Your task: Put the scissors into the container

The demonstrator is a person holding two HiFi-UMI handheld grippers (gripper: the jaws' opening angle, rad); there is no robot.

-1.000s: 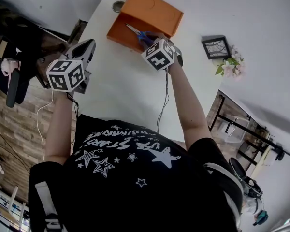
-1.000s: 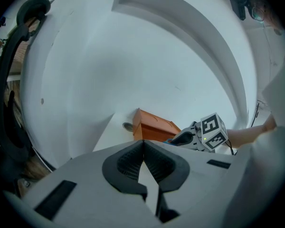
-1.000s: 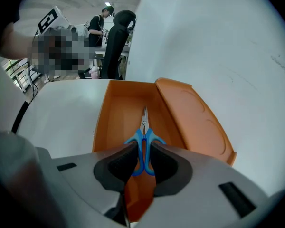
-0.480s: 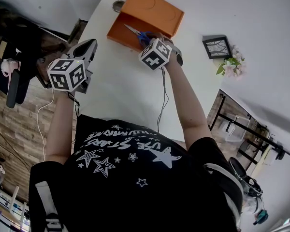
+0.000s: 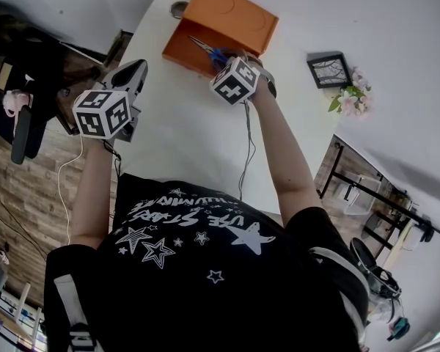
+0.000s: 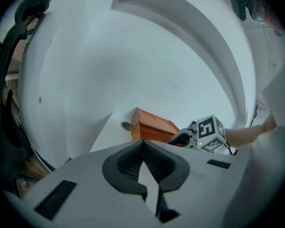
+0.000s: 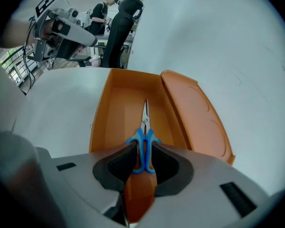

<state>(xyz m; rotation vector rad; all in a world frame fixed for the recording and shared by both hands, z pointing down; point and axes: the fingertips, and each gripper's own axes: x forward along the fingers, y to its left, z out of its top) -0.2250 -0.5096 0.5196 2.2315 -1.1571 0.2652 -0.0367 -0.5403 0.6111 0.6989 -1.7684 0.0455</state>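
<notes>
The right gripper (image 7: 143, 152) grips the scissors (image 7: 143, 141) by their blue handles, its jaws pinched narrow on them. The blades point straight ahead of the jaws, over the open container (image 7: 115, 109) and in line with its long axis — so the drop probably needs only lowering and letting go, no turn. The lid (image 7: 195, 120) sits along one long edge of the container. The left gripper (image 6: 143, 161) hangs well apart from the container, its jaws together on nothing.

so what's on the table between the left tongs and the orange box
Nothing: in the head view only bare white table lies between the left tongs and the orange box.
</notes>
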